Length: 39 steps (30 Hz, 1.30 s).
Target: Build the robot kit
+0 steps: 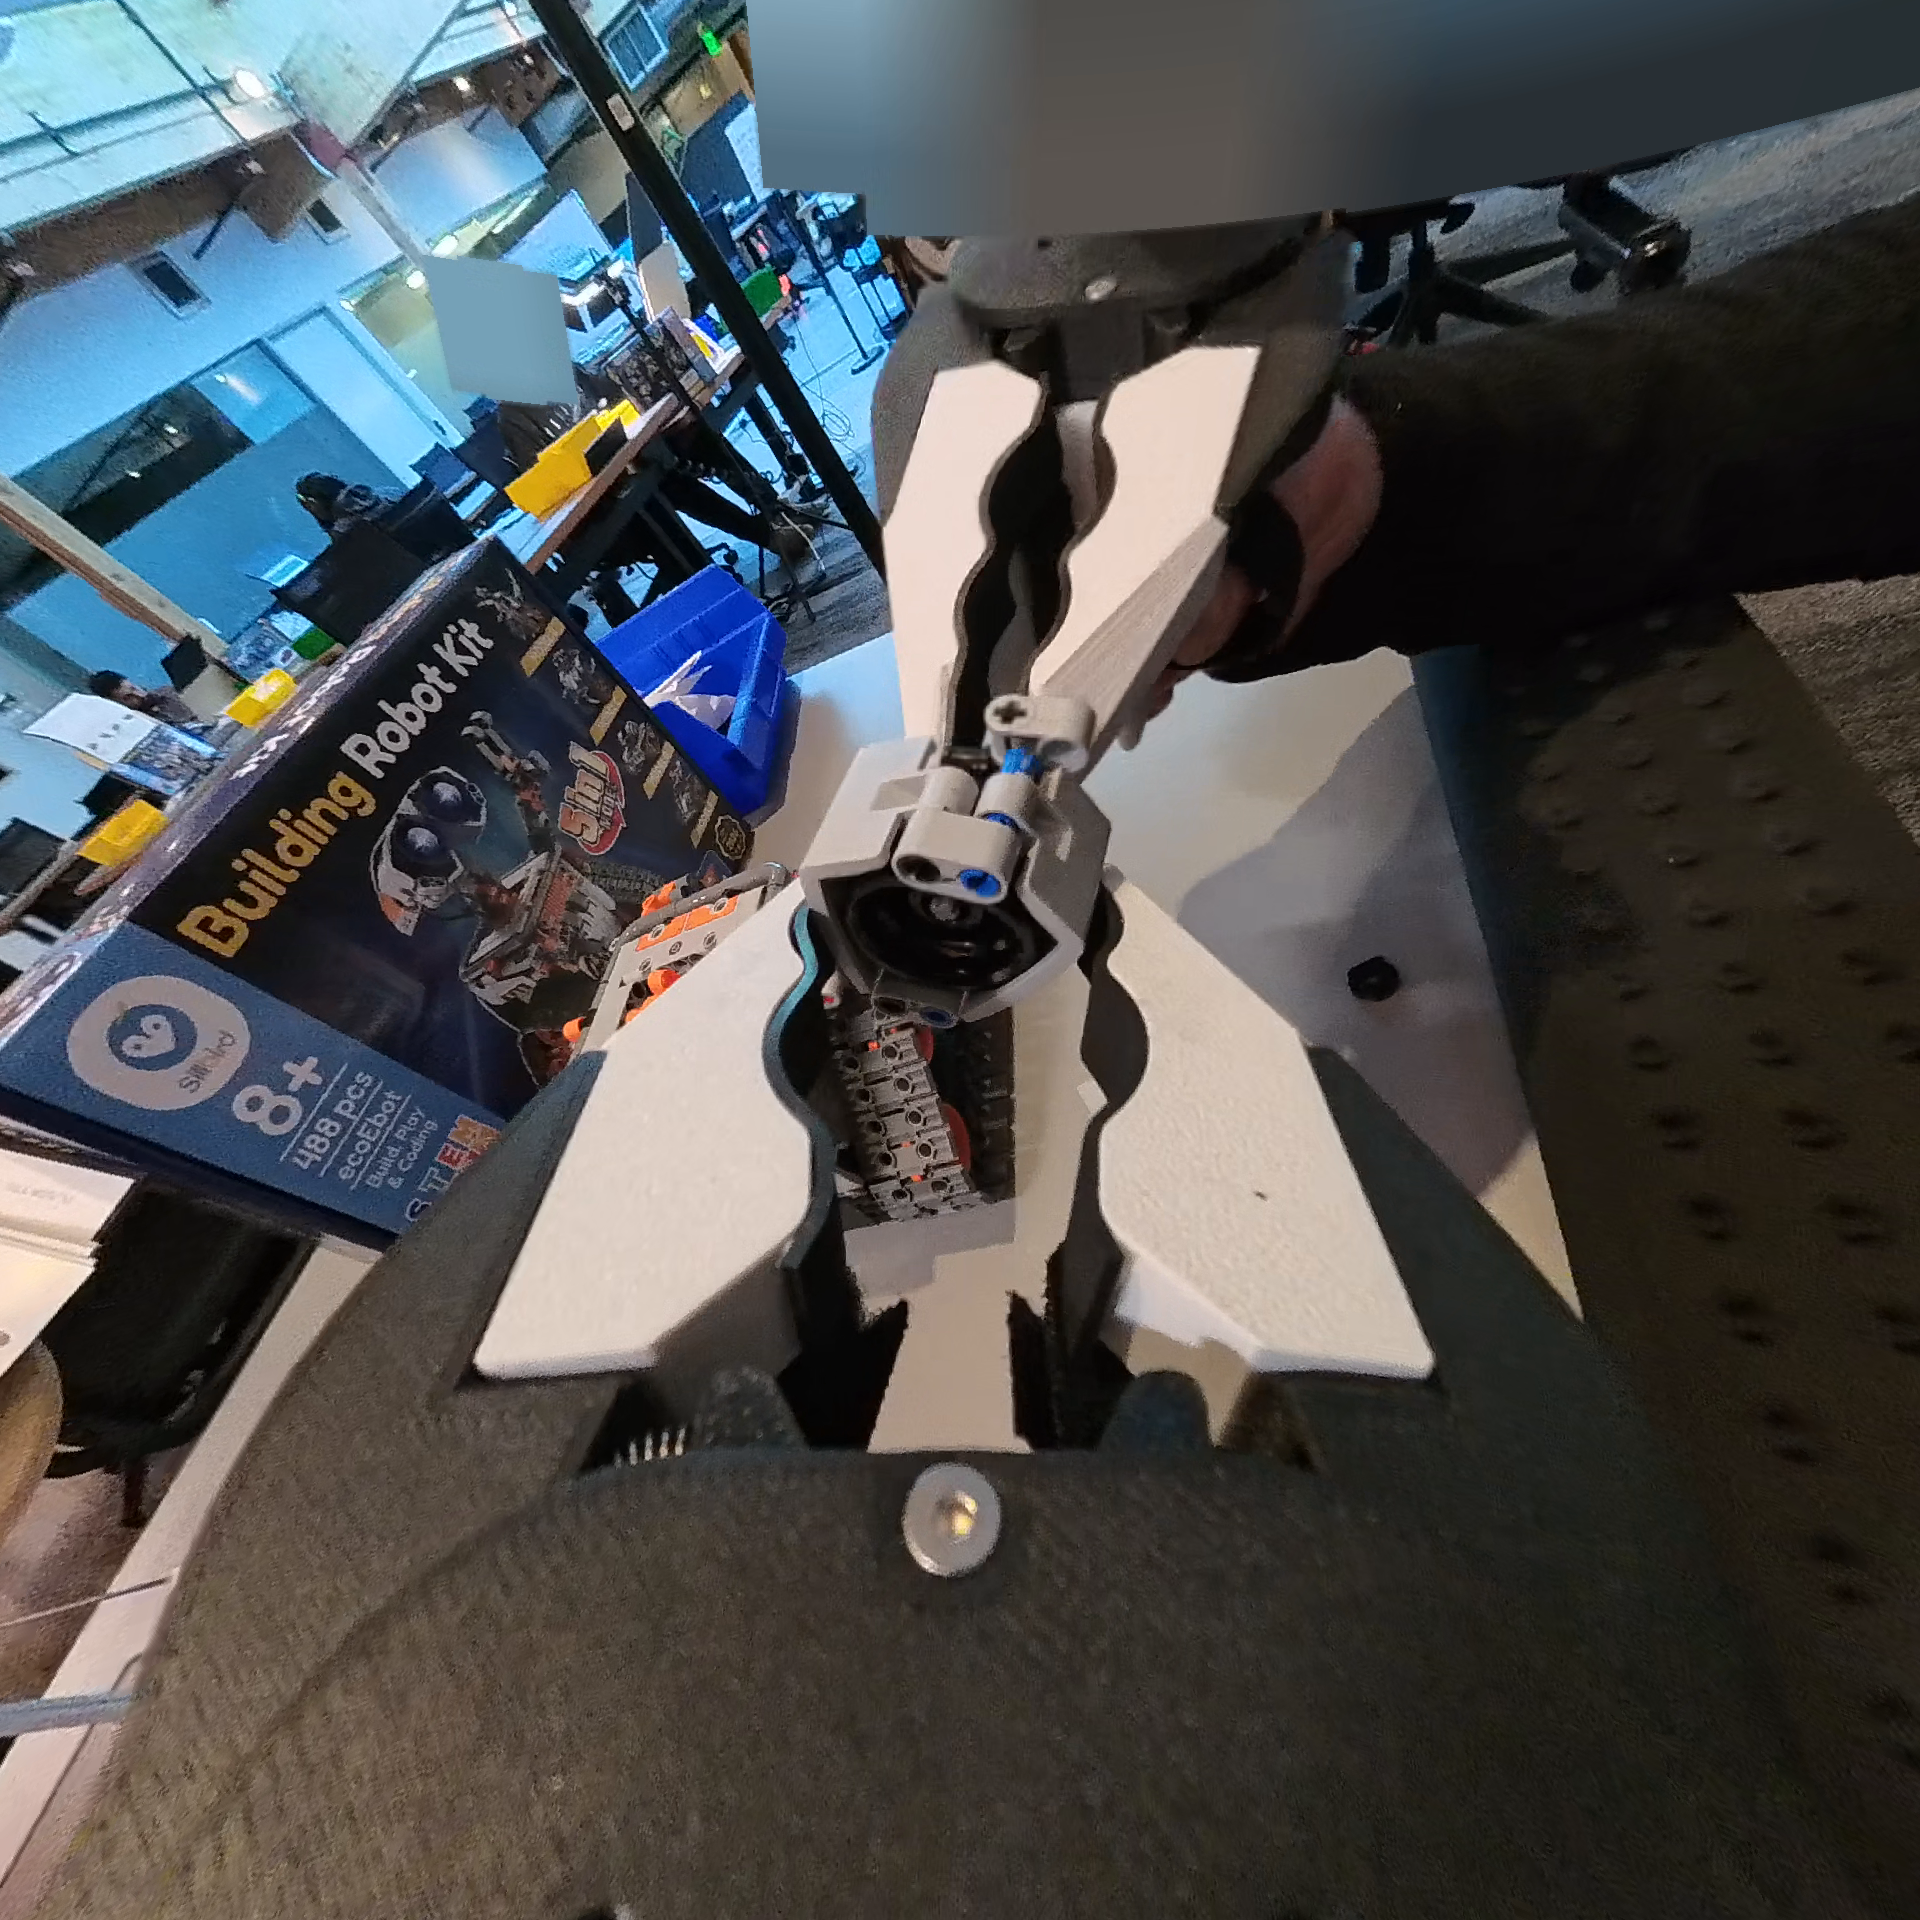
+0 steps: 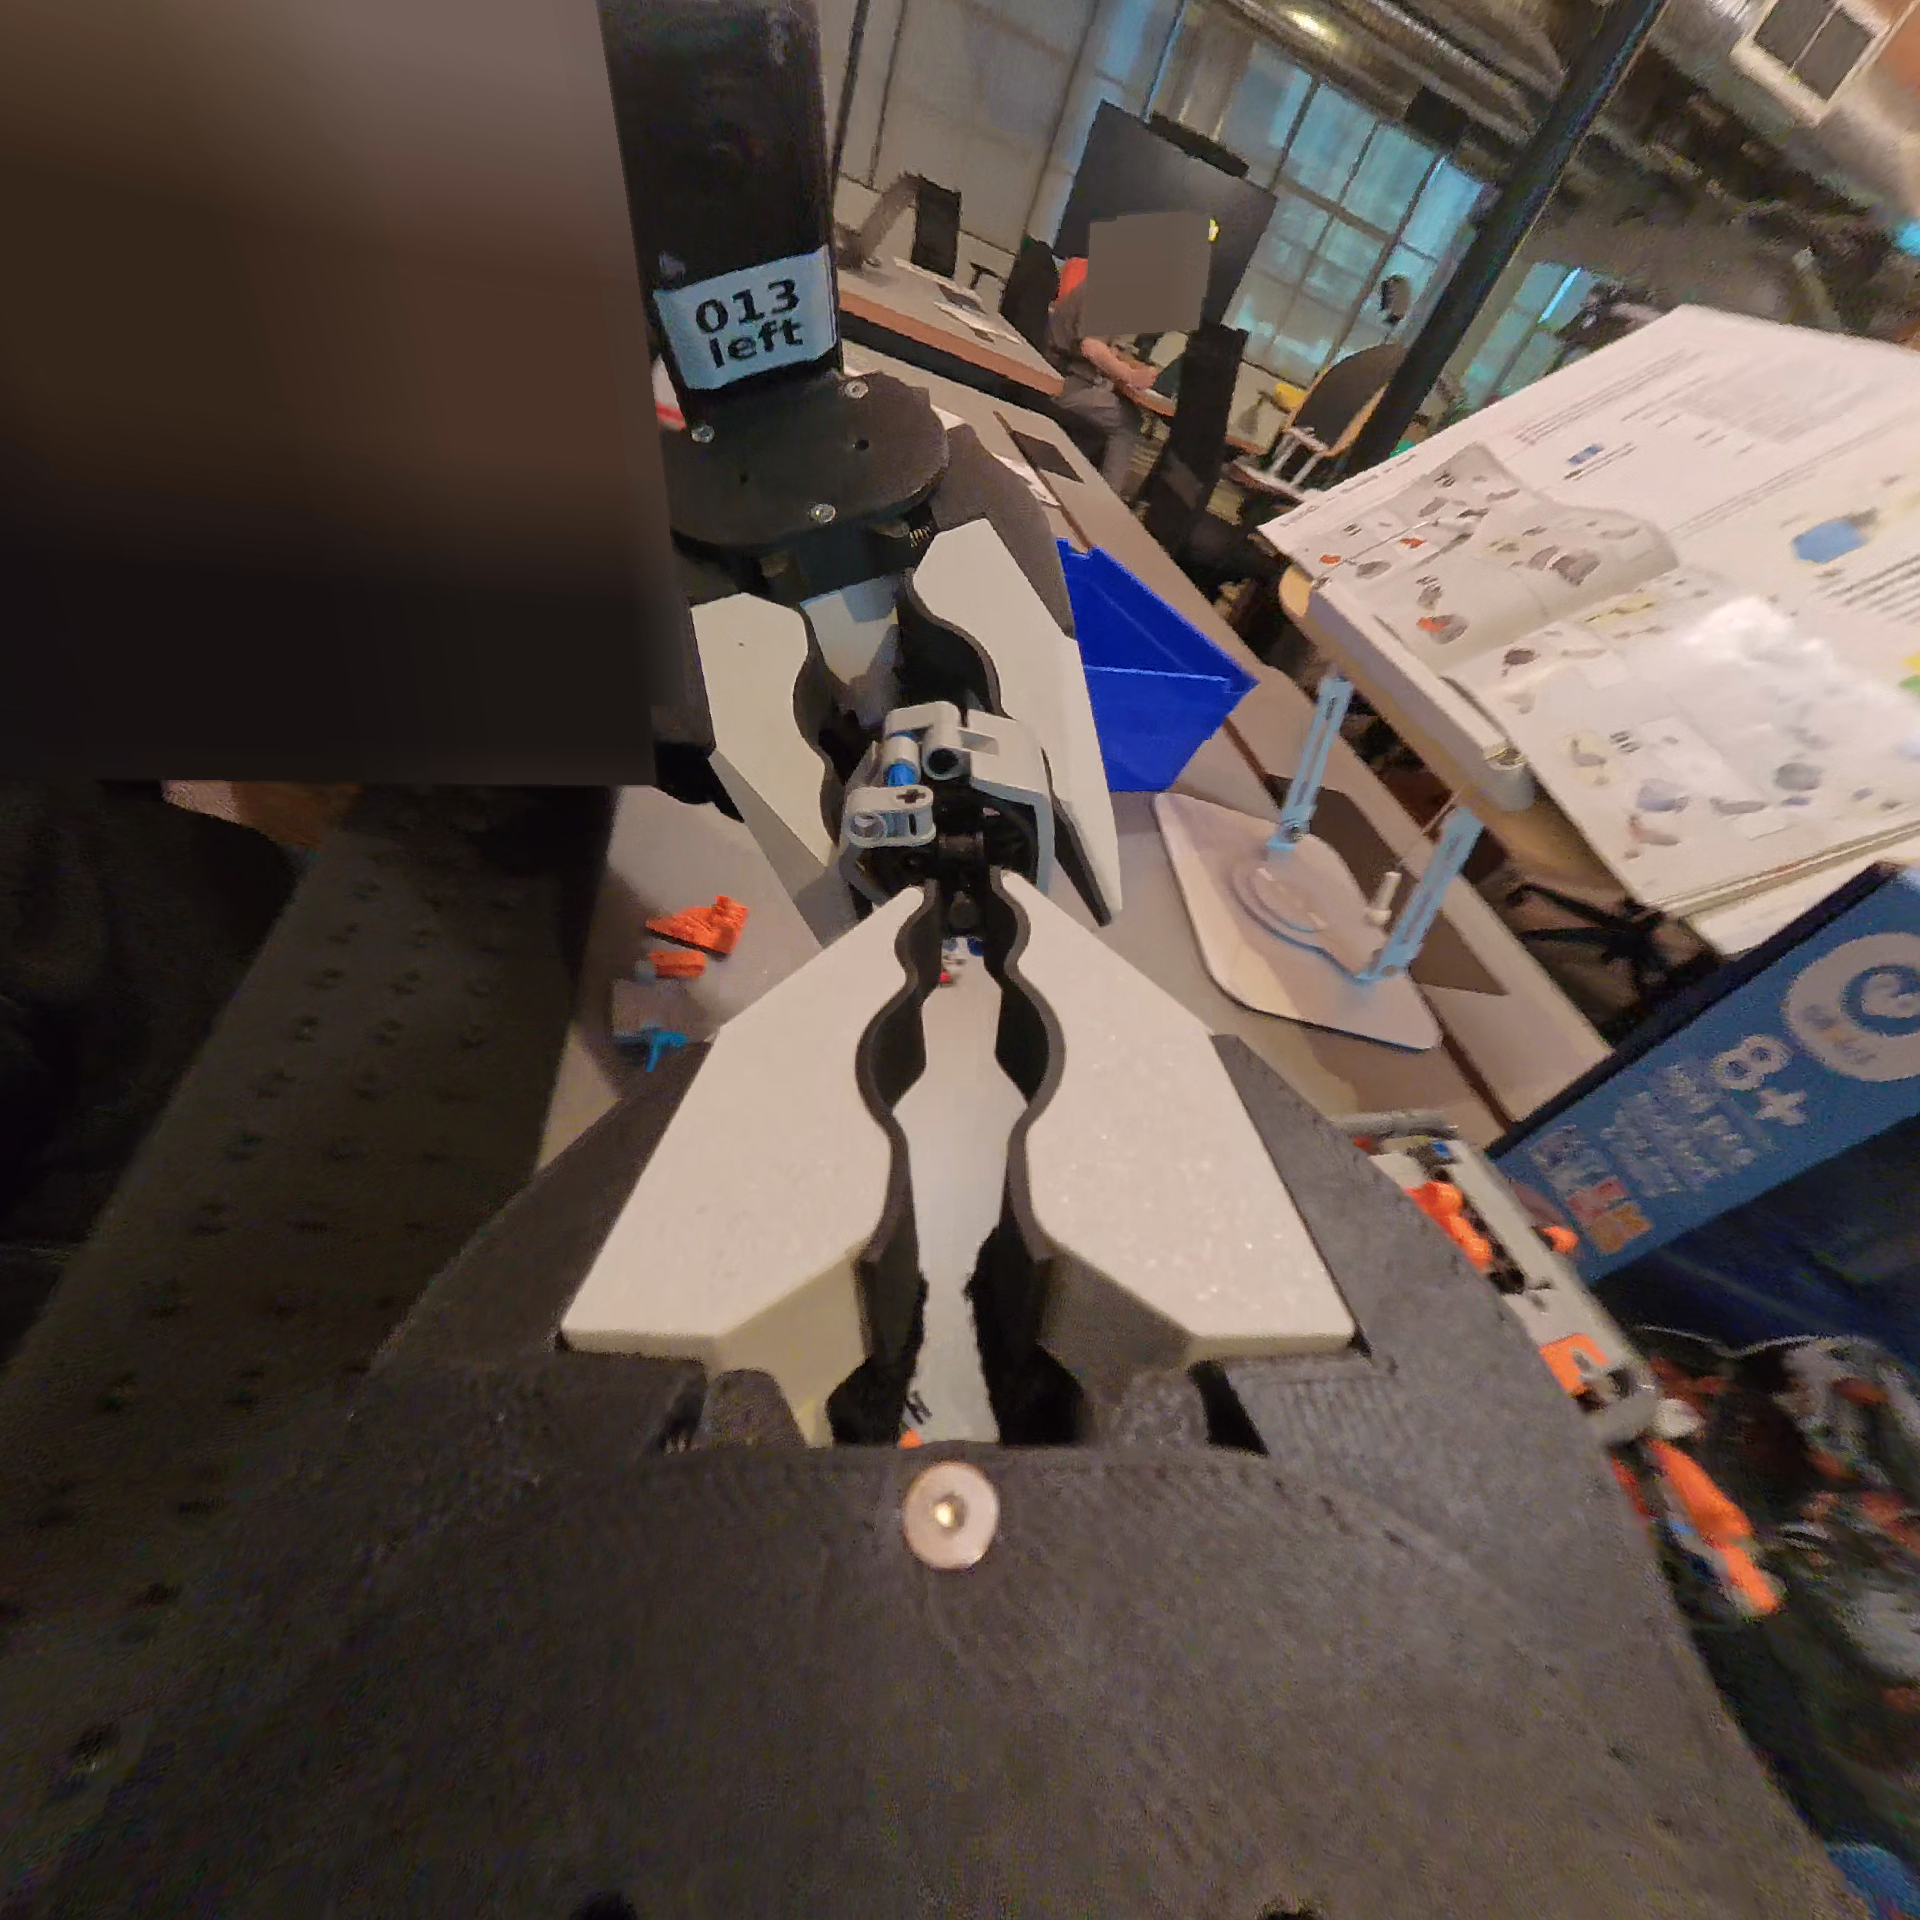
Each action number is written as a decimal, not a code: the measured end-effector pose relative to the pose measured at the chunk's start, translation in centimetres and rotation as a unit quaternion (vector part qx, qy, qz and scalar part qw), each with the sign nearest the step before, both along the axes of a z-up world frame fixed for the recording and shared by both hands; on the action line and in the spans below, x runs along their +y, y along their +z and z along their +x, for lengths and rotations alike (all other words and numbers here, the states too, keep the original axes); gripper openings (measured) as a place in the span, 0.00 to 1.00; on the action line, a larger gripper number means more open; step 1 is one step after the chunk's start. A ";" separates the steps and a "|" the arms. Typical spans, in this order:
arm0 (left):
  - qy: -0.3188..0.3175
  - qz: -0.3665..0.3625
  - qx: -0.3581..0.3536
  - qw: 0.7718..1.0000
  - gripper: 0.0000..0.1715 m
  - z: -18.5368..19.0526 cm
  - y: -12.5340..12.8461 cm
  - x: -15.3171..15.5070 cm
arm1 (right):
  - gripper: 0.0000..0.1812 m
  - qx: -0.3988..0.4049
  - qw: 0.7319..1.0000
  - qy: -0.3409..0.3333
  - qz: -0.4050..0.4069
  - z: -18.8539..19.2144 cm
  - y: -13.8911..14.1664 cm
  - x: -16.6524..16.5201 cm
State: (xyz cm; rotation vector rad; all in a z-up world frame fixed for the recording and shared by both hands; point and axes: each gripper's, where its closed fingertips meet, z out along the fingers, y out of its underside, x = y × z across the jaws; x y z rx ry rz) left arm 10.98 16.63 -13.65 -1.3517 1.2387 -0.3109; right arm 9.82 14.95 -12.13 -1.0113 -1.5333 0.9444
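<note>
- The grey motor block [image 1: 940, 914], a hard plastic housing with a black round recess in its face, was held up in the air between the 2 grippers, above the white table [image 1: 1382, 862]; it looked rigid and light, though its smooth sides seemed likely to slip under a loose pinch.
- Small grey connector pieces [image 1: 971, 821] joined by blue pins [image 1: 975, 881] sat on top of the block; such press-fit joints seemed the weak part, apt to pop apart if twisted, so the flat housing walls looked the safer place to take hold.
- The left gripper [image 1: 945, 1023] was clamped about the block, its white fingers [image 1: 707, 1101] part-way apart and pressing the housing on both sides.
- The right gripper [image 2: 961, 925] was nearly closed, leaving only a narrow gap at the tips; it pinched a black part [image 2: 961, 883] at the block's near face, just under a grey beam [image 2: 894, 821] with holes.
- Behind the block lay a grey and orange tracked model [image 1: 904, 1122], a dark blue kit box [image 1: 364, 883] and a blue bin [image 1: 717, 675]; loose orange pieces [image 2: 701, 930] lay on the table, and an open instruction booklet [image 2: 1621, 603] stood on a stand to the right.
</note>
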 end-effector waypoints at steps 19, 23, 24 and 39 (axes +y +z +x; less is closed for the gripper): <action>0.066 0.048 0.074 0.994 0.25 0.0 -1.8 1.4 | 0.03 -0.072 0.970 -0.097 0.212 -0.3 -1.6 0.1; 0.102 0.101 0.110 0.984 0.25 -0.5 -1.9 2.2 | 0.03 -0.073 0.977 -0.102 0.170 -0.5 -1.6 0.4; 0.116 0.116 0.118 0.979 0.25 -0.7 -1.8 2.4 | 0.02 -0.074 0.978 -0.106 0.162 -0.5 -1.6 0.6; 0.275 0.229 0.159 0.920 0.28 -2.2 -0.1 4.4 | 0.02 -0.022 0.994 -0.091 -0.058 -1.5 -1.2 1.5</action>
